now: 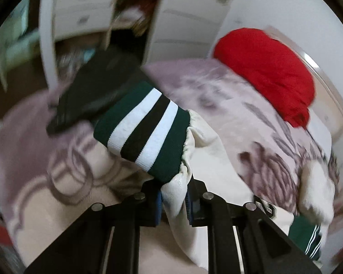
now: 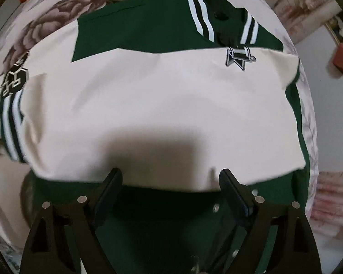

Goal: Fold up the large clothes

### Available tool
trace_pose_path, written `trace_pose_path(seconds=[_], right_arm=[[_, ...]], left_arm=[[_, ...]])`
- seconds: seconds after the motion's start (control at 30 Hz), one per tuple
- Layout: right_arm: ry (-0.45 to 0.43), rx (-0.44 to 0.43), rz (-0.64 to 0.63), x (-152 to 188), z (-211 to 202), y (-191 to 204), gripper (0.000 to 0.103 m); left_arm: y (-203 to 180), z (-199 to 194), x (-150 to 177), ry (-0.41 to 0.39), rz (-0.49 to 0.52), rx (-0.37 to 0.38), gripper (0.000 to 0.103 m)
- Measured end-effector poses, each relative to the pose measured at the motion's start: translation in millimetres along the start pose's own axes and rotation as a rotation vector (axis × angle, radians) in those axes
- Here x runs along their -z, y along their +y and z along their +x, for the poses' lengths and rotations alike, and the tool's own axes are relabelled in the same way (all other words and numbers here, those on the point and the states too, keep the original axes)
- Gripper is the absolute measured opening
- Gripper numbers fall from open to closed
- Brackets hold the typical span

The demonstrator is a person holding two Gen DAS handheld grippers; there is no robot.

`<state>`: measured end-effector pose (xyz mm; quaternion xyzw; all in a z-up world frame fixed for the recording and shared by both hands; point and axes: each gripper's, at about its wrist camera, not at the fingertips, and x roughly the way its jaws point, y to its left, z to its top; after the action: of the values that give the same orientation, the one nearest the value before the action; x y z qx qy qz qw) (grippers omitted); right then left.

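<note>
A green and cream jacket (image 2: 162,96) with striped collar and cuffs lies spread on a floral blanket (image 2: 36,29). In the left wrist view my left gripper (image 1: 174,199) is shut on the cream sleeve (image 1: 175,194) just behind its green, white and black striped cuff (image 1: 144,127), which hangs lifted above the blanket (image 1: 57,182). In the right wrist view my right gripper (image 2: 170,182) is open and empty, over the jacket's lower edge where the cream panel meets green fabric (image 2: 162,217).
A red garment (image 1: 267,68) lies bunched on the blanket at the far right. A dark object (image 1: 91,96) lies beyond the cuff. White drawers (image 1: 80,6) and a wardrobe (image 1: 189,18) stand behind the bed. A wall (image 2: 331,114) is to the right.
</note>
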<state>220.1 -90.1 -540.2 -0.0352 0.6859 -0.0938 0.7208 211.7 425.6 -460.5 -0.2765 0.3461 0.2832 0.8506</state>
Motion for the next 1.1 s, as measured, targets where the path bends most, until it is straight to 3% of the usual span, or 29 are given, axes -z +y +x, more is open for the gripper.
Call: trace_pose_path(seconds=[0.1,0.17,0.27,0.43,0.63,0.77,0.87,0.97,1.0,1.07,1.1], right_arm=[[0.014,-0.015,0.014,-12.3,12.9,-4.6,0.089],[0.036,-0.070,0.040,-20.8,21.6,-6.1,0.089],[0.042,-0.209,0.115,-17.9,18.7,-41.5,0.089],[0.035,-0.321,0.221,-2.8,12.2,-142.8,0.089],[0.047,-0.309,0.369,-7.6,30.0,-276.2,0.089],[0.065,-0.322,0.471,-3.5,49.2,-355.8,0.089],[0.071,-0.364,0.518,-0.8,60.4,-392.0,0.089],[0.062,-0.447,0.536,2.4,64.3,-414.5,0.089],[0.060,-0.495,0.549,1.1,65.5,-417.7,0.089],[0.053,-0.590,0.574,1.8,67.8,-421.9,0.089],[0.051,-0.643,0.591,2.0,67.7,-425.5,0.089]], left_arm=[[-44.5,-32.7,1.1,-0.025,0.115,0.006,0.012],[-81.6,-53.6,10.3,-0.010,0.197,0.055,0.012],[-143.1,-80.2,37.5,0.017,0.314,0.140,0.012],[-258.7,-109.8,113.7,0.084,0.469,0.285,0.011],[-408.0,-123.2,227.8,0.247,0.588,0.479,0.010],[-477.7,-104.0,302.7,0.401,0.634,0.511,0.010],[-510.9,-89.9,354.9,0.498,0.693,0.479,0.011],[-525.5,-74.1,383.5,0.600,0.753,0.407,0.012],[-525.0,-75.2,389.0,0.609,0.770,0.389,0.013],[-518.3,-79.3,388.7,0.634,0.767,0.413,0.031],[-512.3,-81.6,382.2,0.650,0.758,0.424,0.053]])
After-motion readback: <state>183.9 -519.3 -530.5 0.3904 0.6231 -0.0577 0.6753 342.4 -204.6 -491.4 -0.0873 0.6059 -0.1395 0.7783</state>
